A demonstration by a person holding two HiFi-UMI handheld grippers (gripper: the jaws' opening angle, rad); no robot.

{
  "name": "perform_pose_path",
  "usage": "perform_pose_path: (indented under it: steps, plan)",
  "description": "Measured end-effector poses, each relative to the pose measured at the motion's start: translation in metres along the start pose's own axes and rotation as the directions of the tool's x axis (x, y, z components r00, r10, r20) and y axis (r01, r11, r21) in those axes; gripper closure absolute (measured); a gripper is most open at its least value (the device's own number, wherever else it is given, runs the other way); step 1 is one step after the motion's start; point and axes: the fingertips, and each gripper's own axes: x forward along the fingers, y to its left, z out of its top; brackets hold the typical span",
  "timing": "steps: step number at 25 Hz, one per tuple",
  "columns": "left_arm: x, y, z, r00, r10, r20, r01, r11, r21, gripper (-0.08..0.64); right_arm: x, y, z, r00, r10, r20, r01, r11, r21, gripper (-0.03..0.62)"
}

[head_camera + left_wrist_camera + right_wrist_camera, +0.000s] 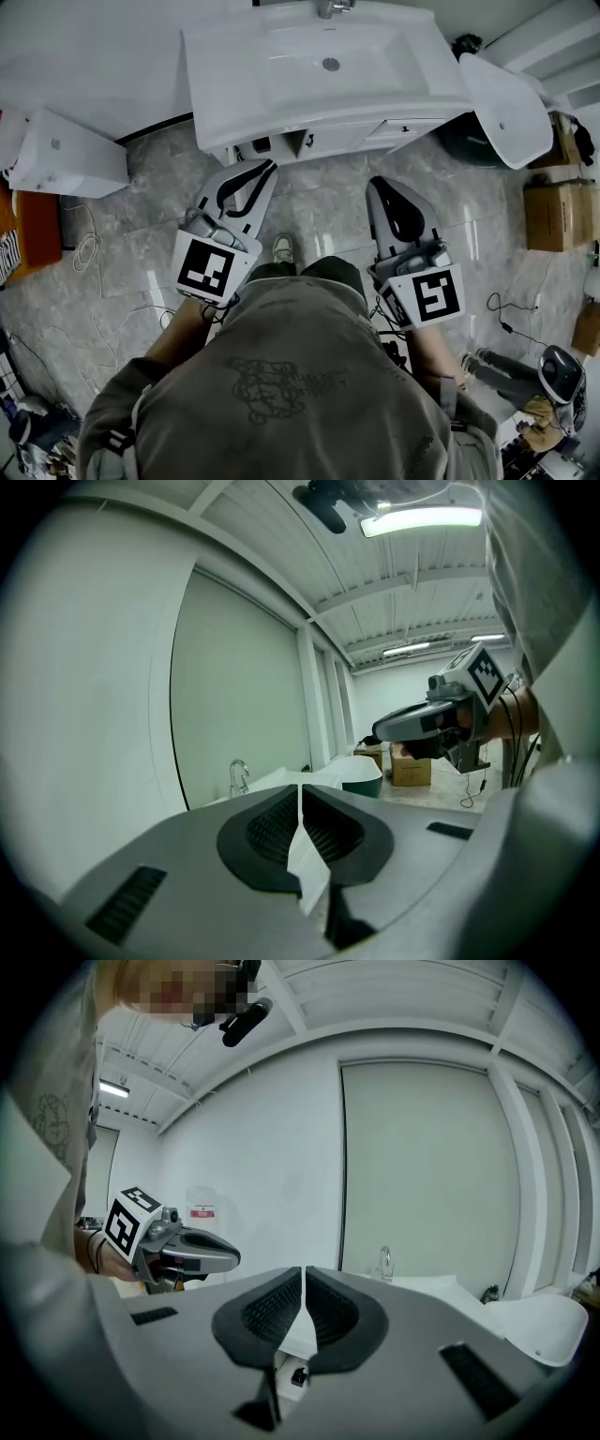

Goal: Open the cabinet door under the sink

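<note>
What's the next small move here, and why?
Probably lower the right gripper toward the cabinet door under the sink and open its fingers: it and the left gripper hang short of the door, fingers together, holding nothing.

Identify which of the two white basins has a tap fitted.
The rectangular sink on the cabinet, with the tap at its back edge; the oval basin to its right has none.

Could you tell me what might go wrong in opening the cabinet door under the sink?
1. Both the left gripper and right gripper are shut and short of the white cabinet front; they could bump it rather than grip.
2. The tilted white basin beside it might be struck.
</note>
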Motion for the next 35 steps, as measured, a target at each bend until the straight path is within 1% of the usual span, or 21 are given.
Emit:
perform_pose_path:
  steps: [2,5,8,12,15,19,20,23,28,32,35]
  plan:
    - [0.006,0.005,-0.005,1.0,-0.004,-0.008,0.004,1.0,-0.007,0.534,0.007,-0.005,0.001,1.0,-0.002,0.006,0.002,1.0,0.015,0.558]
    - [0.016,0.013,-0.009,1.0,-0.006,-0.014,0.006,1.0,-0.022,0.534,0.018,-0.014,-0.004,1.0,-0.007,-0.01,0.007,0.999,0.048,0.558]
    - [0.027,0.018,-0.012,1.0,-0.013,-0.016,0.012,1.0,-0.019,0.534,0.029,-0.019,-0.01,0.999,0.028,-0.026,-0.025,0.995,0.098,0.558]
    - [0.042,0.022,-0.015,0.999,-0.004,-0.034,0.004,1.0,-0.014,0.534,0.04,-0.032,-0.013,0.998,0.044,-0.034,-0.041,0.995,0.087,0.558]
    - [0.054,0.025,-0.015,0.999,0.014,-0.044,-0.016,0.999,-0.031,0.534,0.048,-0.046,-0.016,0.998,0.047,-0.045,-0.043,0.996,0.081,0.558]
    - [0.076,0.026,-0.021,0.997,0.036,-0.063,-0.039,0.998,-0.047,0.534,0.061,-0.058,-0.024,0.994,0.102,-0.048,-0.095,0.988,0.121,0.56]
    - [0.081,0.026,-0.024,0.997,0.038,-0.068,-0.042,0.998,-0.052,0.534,0.065,-0.061,-0.027,0.993,0.111,-0.046,-0.105,0.988,0.116,0.56]
    - [0.098,0.027,-0.032,0.996,0.049,-0.078,-0.053,0.997,-0.057,0.534,0.079,-0.072,-0.041,0.992,0.117,-0.05,-0.112,0.99,0.091,0.558]
    - [0.124,0.032,-0.05,0.992,0.065,-0.104,-0.072,0.996,-0.056,0.534,0.101,-0.089,-0.074,0.993,0.097,-0.063,-0.087,0.986,0.145,0.557]
    - [0.139,0.027,-0.065,0.99,0.05,-0.131,-0.062,0.994,-0.087,0.534,0.116,-0.098,-0.103,0.993,0.087,-0.08,-0.073,0.984,0.161,0.555]
    - [0.149,0.021,-0.078,0.989,0.046,-0.144,-0.06,0.994,-0.091,0.534,0.127,-0.106,-0.129,0.993,0.075,-0.093,-0.057,0.981,0.184,0.555]
